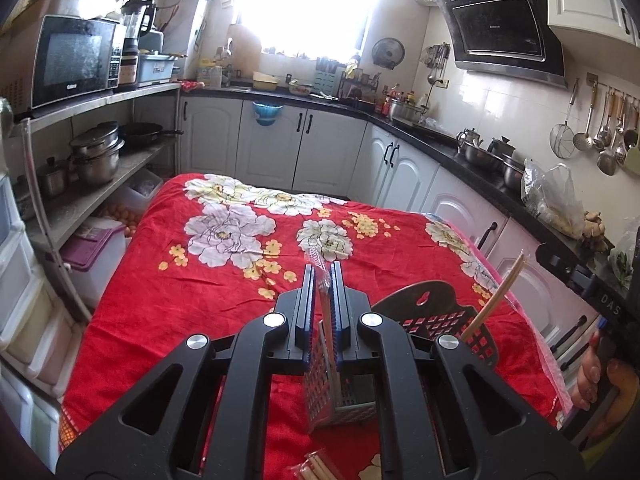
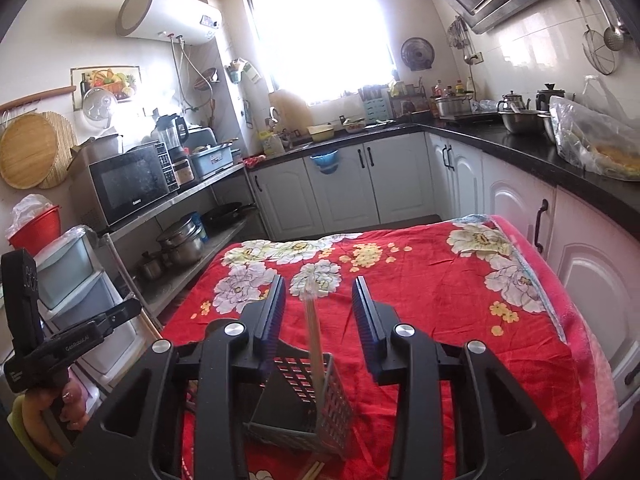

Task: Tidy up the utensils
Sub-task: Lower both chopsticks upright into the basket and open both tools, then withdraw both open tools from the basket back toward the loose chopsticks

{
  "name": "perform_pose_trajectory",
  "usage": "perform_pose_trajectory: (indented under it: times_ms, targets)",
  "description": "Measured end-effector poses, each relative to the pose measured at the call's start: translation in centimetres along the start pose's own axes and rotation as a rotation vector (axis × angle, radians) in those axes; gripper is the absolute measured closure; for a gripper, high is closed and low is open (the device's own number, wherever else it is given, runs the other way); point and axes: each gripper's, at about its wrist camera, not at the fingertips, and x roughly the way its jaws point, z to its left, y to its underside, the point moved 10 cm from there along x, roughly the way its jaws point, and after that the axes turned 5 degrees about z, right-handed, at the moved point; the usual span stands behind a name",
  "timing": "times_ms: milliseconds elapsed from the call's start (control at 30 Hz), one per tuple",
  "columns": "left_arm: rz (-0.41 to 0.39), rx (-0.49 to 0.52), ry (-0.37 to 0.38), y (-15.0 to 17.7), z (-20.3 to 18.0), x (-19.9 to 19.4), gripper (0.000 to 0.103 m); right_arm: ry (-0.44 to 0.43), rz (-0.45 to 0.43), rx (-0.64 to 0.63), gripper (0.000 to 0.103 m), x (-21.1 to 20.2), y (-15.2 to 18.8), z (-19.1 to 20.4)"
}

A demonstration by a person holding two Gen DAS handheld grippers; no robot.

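A dark perforated utensil basket [image 1: 448, 320] stands on the red floral cloth [image 1: 200, 280]; it also shows in the right wrist view [image 2: 296, 392]. My left gripper [image 1: 323, 276] is shut on a clear-wrapped pack of chopsticks [image 1: 316, 258], held above the basket. Bare wooden chopsticks [image 1: 496, 296] lean out of the basket at the right. My right gripper [image 2: 318, 284] is open, its fingers either side of a wrapped chopstick pack [image 2: 314, 332] that stands in the basket. Another chopstick pack [image 1: 316, 466] lies on the cloth at the near edge.
Black counters [image 1: 460, 148] with pots and white cabinets run along the back and right. A shelf unit [image 1: 100, 184] with microwave and pans stands left. The left gripper's body [image 2: 48, 344] and hand show at the right wrist view's left edge.
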Motion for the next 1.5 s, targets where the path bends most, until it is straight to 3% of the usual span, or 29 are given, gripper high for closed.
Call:
perform_pose_trajectory:
  times_ms: [133, 367, 733, 1033, 1233, 1500]
  targets:
    - [0.004, -0.008, -0.004, 0.3, 0.3, 0.0, 0.098, 0.010, 0.000, -0.002, 0.065, -0.7, 0.3, -0.3]
    - [0.009, -0.034, -0.013, 0.9, 1.2, -0.3, 0.081, 0.023, -0.001, -0.017, 0.056, -1.8, 1.0, -0.3]
    - [-0.001, -0.058, -0.009, 1.9, 1.8, -1.5, 0.042, 0.042, 0.017, -0.051, 0.046, -3.1, 3.1, 0.0]
    - [-0.003, -0.050, -0.016, 3.4, 1.7, -2.5, 0.019, 0.046, 0.048, -0.069, 0.042, -4.0, 5.7, 0.3]
    - [-0.005, -0.049, -0.016, 4.3, 1.9, -3.1, 0.012, 0.046, 0.065, -0.082, 0.039, -4.3, 7.1, 0.8]
    - [0.017, -0.054, -0.010, 6.3, 1.7, -3.4, 0.012, 0.043, 0.094, -0.102, 0.038, -4.5, 8.9, 1.2]
